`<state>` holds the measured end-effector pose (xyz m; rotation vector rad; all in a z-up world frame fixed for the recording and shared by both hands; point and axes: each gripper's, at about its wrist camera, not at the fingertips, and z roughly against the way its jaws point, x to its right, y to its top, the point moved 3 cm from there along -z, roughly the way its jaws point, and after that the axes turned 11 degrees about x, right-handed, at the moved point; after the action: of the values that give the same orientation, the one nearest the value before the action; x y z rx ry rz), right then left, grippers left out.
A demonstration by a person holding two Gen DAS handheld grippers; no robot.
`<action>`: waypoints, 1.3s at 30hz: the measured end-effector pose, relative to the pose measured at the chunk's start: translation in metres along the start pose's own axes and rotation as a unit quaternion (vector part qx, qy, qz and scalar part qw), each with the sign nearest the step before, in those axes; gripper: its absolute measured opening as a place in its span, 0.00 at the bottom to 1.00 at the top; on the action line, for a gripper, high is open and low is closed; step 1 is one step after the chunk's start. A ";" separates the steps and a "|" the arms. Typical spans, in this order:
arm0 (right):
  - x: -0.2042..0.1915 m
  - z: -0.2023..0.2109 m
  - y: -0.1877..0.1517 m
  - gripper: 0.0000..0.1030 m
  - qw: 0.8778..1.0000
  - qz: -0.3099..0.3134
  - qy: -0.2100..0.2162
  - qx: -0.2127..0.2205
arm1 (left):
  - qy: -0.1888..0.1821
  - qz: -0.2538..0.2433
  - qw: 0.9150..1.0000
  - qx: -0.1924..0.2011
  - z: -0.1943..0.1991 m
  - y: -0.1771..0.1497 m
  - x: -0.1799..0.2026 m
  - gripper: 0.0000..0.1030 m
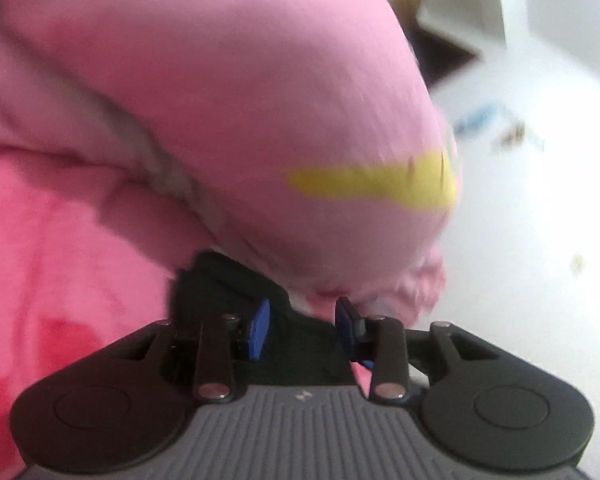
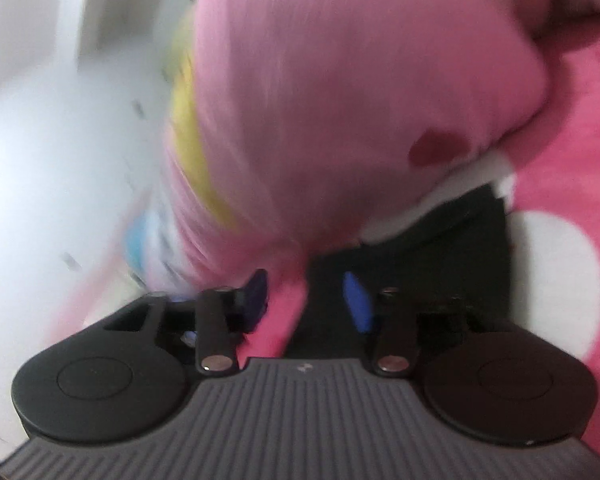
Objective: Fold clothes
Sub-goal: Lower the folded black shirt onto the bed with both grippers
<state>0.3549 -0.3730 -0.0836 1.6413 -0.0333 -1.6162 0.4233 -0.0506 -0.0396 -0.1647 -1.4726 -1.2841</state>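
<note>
Our left gripper (image 1: 304, 322) pinches the pink garment's (image 1: 228, 112) edge by its yellow stripe (image 1: 380, 184). Only the right view shows a dark red spot (image 2: 436, 148) (blurred); there our right gripper (image 2: 306, 300) grasps a fold.

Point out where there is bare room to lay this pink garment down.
Bare white surface lies right of the pink garment in the left wrist view, and left of it in the right wrist view. The opposite side is crowded by the darker pink cloth. Both views are blurred, so small clutter may be missed.
</note>
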 end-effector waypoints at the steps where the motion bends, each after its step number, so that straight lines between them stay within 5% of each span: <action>1: 0.004 -0.012 0.002 0.27 1.000 0.012 -0.021 -0.004 | 0.007 0.002 1.000 -0.013 -0.009 -0.005 -0.002 0.38; 4: 0.027 -0.033 0.014 0.20 0.996 -0.012 -0.083 0.018 | 0.064 0.022 0.998 -0.018 -0.023 -0.011 -0.028 0.34; 6: 0.037 -0.019 0.025 0.20 0.992 -0.056 -0.098 0.062 | 0.069 0.079 0.994 -0.008 -0.014 -0.008 -0.048 0.32; 9: 0.028 0.031 0.034 0.20 0.987 -0.088 -0.081 0.111 | 0.064 0.122 0.990 0.044 0.024 0.008 -0.051 0.48; 12: -0.002 0.094 0.032 0.22 0.988 -0.055 -0.102 0.101 | 0.071 0.124 0.988 0.058 0.068 0.020 -0.036 0.49; 17: -0.038 0.180 -0.013 0.50 0.991 -0.021 -0.129 0.041 | 0.086 0.058 0.995 0.000 0.128 0.001 0.013 0.55; 23: -0.038 0.187 -0.090 0.51 0.983 0.018 -0.179 -0.020 | 0.089 0.001 0.990 -0.112 0.150 -0.086 0.036 0.52; 29: -0.049 0.174 -0.117 0.51 0.982 0.078 -0.167 -0.026 | 0.088 -0.035 0.990 -0.104 0.161 -0.118 0.033 0.46; 33: -0.041 0.157 -0.121 0.45 0.984 0.078 -0.158 -0.035 | 0.081 -0.039 0.992 -0.093 0.155 -0.121 0.027 0.36; 35: -0.039 0.151 -0.119 0.31 0.983 0.084 -0.161 -0.035 | 0.083 -0.042 0.992 -0.087 0.150 -0.122 0.028 0.24; 37: -0.038 0.150 -0.119 0.06 0.981 0.085 -0.169 -0.034 | 0.085 -0.043 0.992 -0.078 0.147 -0.124 0.028 0.12; 39: -0.039 0.154 -0.117 0.04 0.982 0.079 -0.170 -0.027 | 0.080 -0.041 0.994 -0.068 0.149 -0.125 0.029 0.09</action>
<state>0.1586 -0.3525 -0.0916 1.2719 -0.2871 -1.7393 0.2341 -0.0027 -0.0609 -0.0889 -1.2670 -1.4310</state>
